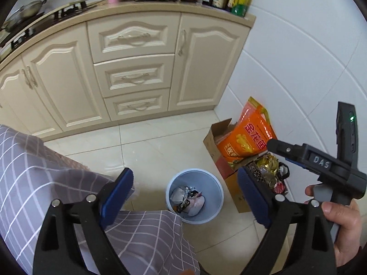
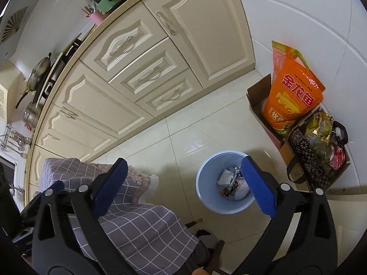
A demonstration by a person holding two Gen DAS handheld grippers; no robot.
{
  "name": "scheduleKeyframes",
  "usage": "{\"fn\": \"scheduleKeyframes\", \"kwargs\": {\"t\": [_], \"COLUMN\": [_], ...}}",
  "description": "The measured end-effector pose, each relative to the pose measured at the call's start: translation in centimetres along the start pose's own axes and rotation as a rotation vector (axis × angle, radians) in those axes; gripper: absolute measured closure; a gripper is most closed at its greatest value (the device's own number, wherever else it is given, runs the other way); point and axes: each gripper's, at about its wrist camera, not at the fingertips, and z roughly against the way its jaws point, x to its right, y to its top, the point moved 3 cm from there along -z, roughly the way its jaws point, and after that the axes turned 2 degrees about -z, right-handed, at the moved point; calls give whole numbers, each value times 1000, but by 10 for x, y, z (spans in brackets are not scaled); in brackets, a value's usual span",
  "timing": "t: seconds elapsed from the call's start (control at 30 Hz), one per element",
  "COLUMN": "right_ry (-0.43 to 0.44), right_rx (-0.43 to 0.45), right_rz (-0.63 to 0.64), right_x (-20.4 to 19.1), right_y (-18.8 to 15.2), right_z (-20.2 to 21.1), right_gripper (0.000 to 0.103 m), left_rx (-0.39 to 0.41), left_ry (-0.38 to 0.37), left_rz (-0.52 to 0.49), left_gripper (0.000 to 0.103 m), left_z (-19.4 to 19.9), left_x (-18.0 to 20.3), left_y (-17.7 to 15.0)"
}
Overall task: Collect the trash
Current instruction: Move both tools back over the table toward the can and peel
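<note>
holding our left gripper (image 1: 185, 197) and right gripper (image 2: 183, 188) spread wide and empty, we see the round light-blue plastic bin (image 1: 215, 208) with wrappers (image 1: 190, 200) on the near floor.

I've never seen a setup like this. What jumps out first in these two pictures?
Probably the blue bin on the tiled floor, already holding wrappers, seen between the open blue-padded fingers. Next, the bright orange bag standing in a cardboard box against the white wall, right of the bin. Both the left gripper and the right gripper are empty.
</note>
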Motion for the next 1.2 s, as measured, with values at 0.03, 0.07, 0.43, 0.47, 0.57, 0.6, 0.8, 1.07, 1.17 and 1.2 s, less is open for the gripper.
{"fn": "scheduleKeyframes", "kwargs": {"t": [0.03,0.07,0.43,0.47,0.57,0.6,0.8,1.07,1.17,1.2], "right_ry": [4,8,76,88,125,133,206,294,320,323], "right_rx": [1,2,42,46,55,55,44,-4,-24,-28], "right_rz": [7,13,143,163,221,236,375,542,594,612], "right_x": [-5,-9,-87,-98,-132,-140,-215,-308,-336,-345], "right_y": [-1,-2,-9,-10,-16,-18,-45,-96,-118,-124], "right_z": [2,3,30,33,42,44,52,47,45,44], "right_gripper": [6,6,6,6,6,6,6,6,6,6], "left_rx": [10,18,124,141,185,200,293,351,366,371], "left_ry": [1,2,51,63,90,100,188,297,341,361], "left_rz": [6,8,44,51,73,81,145,270,313,325], "left_gripper": [13,13,13,13,13,13,13,13,13,13], "left_z": [7,12,80,90,114,122,179,237,255,262], "left_x": [-3,-4,-32,-38,-53,-59,-104,-173,-195,-203], "left_y": [-1,-2,-12,-13,-17,-19,-39,-83,-103,-111]}}
